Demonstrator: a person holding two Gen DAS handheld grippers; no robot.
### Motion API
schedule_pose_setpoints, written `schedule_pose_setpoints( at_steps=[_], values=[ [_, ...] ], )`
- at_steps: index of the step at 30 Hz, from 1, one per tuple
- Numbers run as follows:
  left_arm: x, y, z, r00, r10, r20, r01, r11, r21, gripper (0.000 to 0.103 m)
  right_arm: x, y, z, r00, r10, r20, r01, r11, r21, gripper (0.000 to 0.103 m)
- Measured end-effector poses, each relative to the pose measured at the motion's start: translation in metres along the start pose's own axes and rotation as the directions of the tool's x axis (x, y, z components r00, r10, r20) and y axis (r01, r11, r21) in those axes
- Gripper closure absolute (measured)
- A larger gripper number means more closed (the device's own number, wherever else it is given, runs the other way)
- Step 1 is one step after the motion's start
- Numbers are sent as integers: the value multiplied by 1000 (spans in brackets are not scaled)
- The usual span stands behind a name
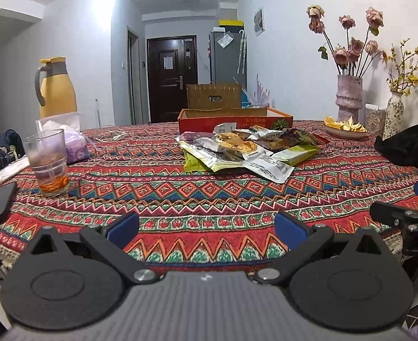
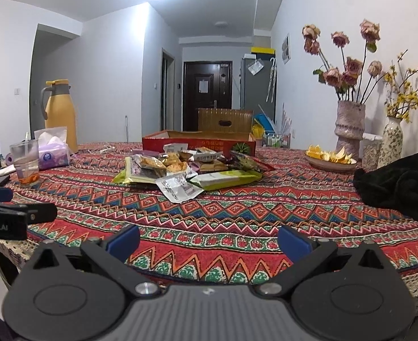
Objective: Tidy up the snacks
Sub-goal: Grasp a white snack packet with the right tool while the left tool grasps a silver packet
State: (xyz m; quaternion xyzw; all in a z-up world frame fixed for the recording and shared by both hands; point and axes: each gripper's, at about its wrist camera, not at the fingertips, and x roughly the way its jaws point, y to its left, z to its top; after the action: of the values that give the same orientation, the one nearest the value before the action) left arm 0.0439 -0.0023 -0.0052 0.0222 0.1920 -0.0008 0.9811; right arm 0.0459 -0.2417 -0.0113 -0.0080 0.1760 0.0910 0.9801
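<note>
Snacks (image 1: 237,147) lay heaped mid-table, touching the red box (image 1: 234,119) behind. Both our grippers, left (image 1: 207,228) and right (image 2: 209,241), hovered empty, jaws apart. We judged top packets should go first.

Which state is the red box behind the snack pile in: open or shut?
Open. The red box has its lid flap standing up behind it, showing the brown inside; its contents cannot be seen past the snack pile.
</note>
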Motion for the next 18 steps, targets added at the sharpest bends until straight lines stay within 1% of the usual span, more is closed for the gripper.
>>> schedule_pose_setpoints(
  at_steps=[2, 5, 6, 7, 8, 10, 11, 16, 18],
  values=[
    [11, -1, 4, 1000, -4, -11, 4, 1000, 3, 0, 10, -2, 2, 1000, 4, -14, -4, 1000, 4, 0],
    [27, -1, 9, 1000, -10, -27, 10, 1000, 8, 0, 24, -7, 8, 996, 78, -30, -77, 997, 30, 1],
    [32, 0, 11, 999, -12, -32, 12, 1000, 8, 0, 30, -8, 11, 995, 92, -35, -91, 995, 35, 2],
    [37, 0, 12, 999, -12, -36, 13, 1000, 8, 0, 36, -8, 13, 994, 97, -43, -96, 995, 31, 6],
    [43, 1, 14, 999, -12, -43, 13, 1000, 7, 0, 42, -7, 16, 993, 102, -52, -101, 995, 22, 13],
    [53, 2, 17, 999, -14, -53, 14, 1000, 5, 0, 56, -6, 21, 991, 113, -70, -113, 994, 2, 22],
    [59, 3, 19, 998, -15, -56, 15, 1000, 4, 0, 64, -6, 24, 990, 121, -79, -122, 993, -3, 24],
    [86, 8, 28, 997, -19, -75, 19, 1000, -3, 0, 102, 0, 40, 977, 171, -125, -177, 984, -32, 24],
    [97, 10, 32, 996, -19, -87, 18, 1000, -11, 0, 117, 5, 49, 972, 187, -144, -198, 978, -66, 24]
  ],
)
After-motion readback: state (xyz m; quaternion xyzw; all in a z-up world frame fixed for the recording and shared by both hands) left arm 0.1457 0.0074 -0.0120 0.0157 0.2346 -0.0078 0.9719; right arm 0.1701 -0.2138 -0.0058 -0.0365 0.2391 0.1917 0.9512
